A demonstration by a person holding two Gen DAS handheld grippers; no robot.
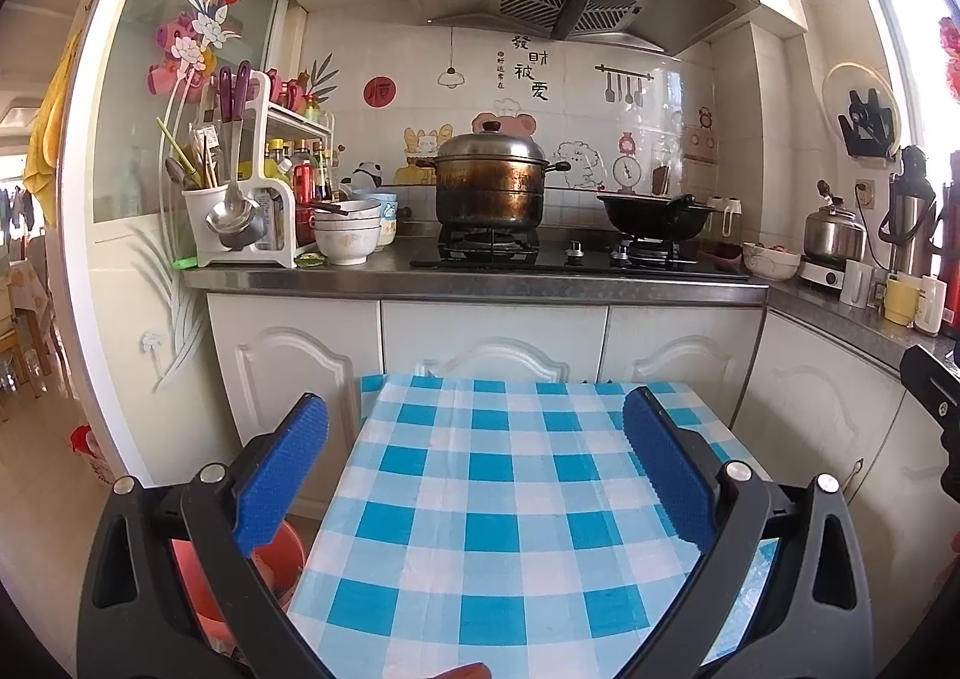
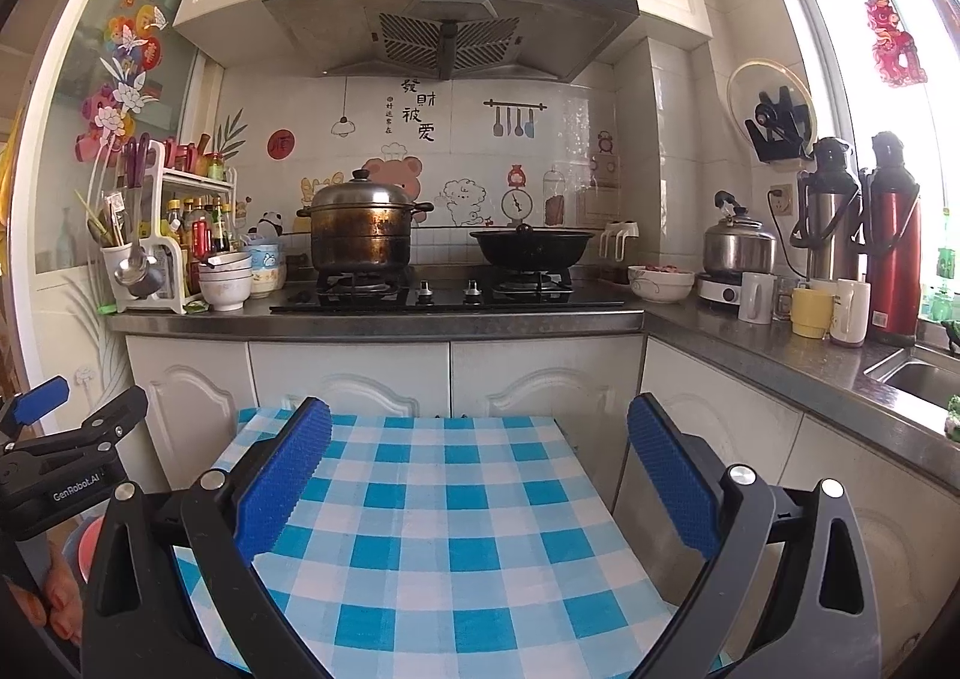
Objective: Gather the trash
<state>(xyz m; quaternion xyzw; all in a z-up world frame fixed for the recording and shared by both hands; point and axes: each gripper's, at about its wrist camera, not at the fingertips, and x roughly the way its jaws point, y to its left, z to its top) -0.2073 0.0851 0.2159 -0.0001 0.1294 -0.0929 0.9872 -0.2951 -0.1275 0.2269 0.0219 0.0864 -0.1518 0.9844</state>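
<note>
A small table with a blue-and-white checked cloth (image 1: pixel 480 529) fills the foreground of both views. I see no loose item on the cloth. My left gripper (image 1: pixel 476 406) hangs open over the table's near left part, with nothing between its blue pads. A red plastic bin (image 1: pixel 270 559) stands on the floor below its left finger, beside the table. My right gripper (image 2: pixel 480 414) is open too and empty above the cloth (image 2: pixel 456 529). In the right wrist view the left gripper (image 2: pixel 90 397) shows at the left edge, with a hand's fingers (image 2: pixel 60 607) under it.
Behind the table are white cabinets (image 2: pixel 348 379) and a steel counter (image 2: pixel 372 322) carrying a gas hob, a steamer pot (image 2: pixel 362 226), a black wok (image 2: pixel 531 247), stacked bowls (image 2: pixel 225 277) and a utensil rack. At right stand a kettle (image 2: pixel 738 244), cups, thermos flasks and a sink (image 2: pixel 918 373).
</note>
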